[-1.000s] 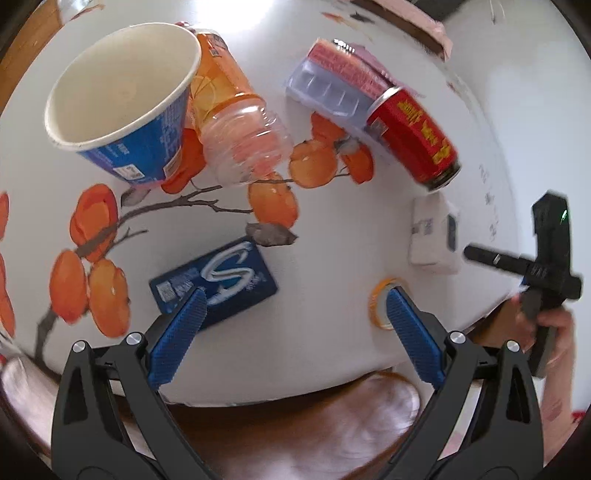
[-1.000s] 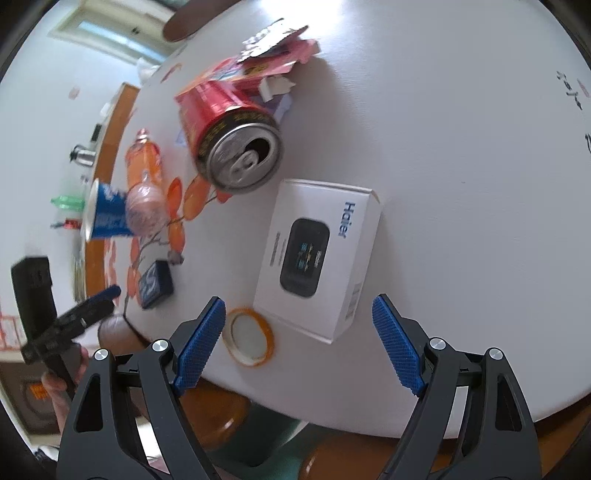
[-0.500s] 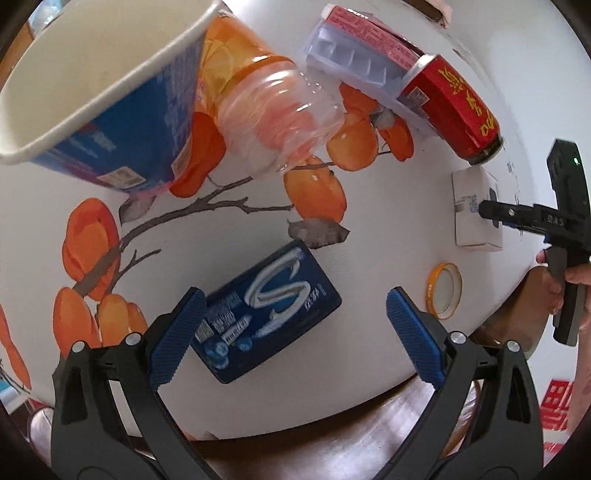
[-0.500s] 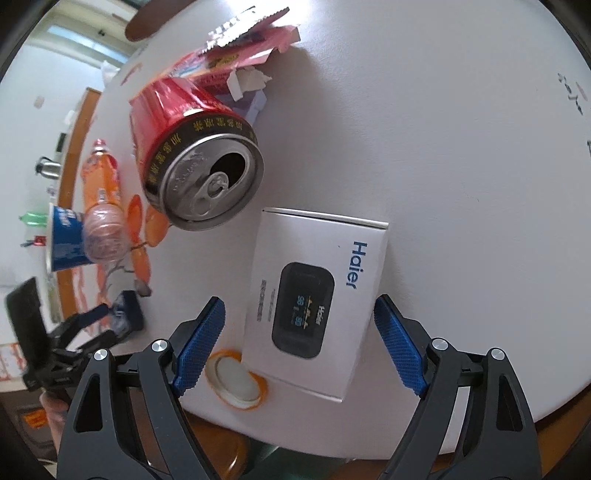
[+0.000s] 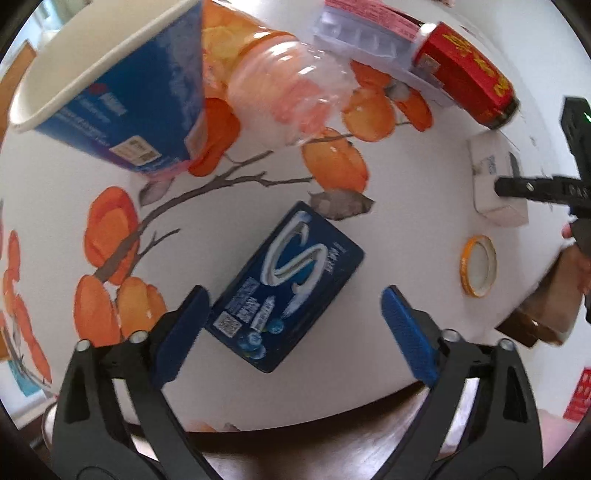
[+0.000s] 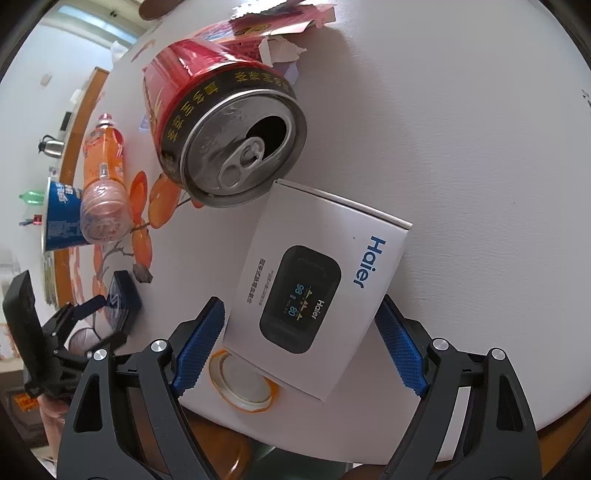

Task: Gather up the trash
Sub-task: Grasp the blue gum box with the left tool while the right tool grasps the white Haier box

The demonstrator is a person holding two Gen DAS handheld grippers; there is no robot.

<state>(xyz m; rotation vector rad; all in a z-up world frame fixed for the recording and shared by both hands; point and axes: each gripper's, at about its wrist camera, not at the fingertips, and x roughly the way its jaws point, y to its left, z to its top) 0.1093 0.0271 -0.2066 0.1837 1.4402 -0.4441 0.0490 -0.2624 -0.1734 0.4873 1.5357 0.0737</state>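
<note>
My left gripper is open, its jaws straddling the near end of a dark blue gum pack lying flat on the round white table. My right gripper is open around the near end of a white Haier box, which partly covers an orange-rimmed lid. A red drink can lies on its side just beyond the box. A blue paper cup and an orange plastic bottle lie on their sides farther back.
A clear blister tray with a torn pink package lies behind the can. The table edge runs close under both grippers, with a brown wooden chair below it. The right gripper shows in the left wrist view by the white box.
Both grippers have moved forward and down. The left now straddles the gum pack, the right now straddles the Haier box. Both stay open.
</note>
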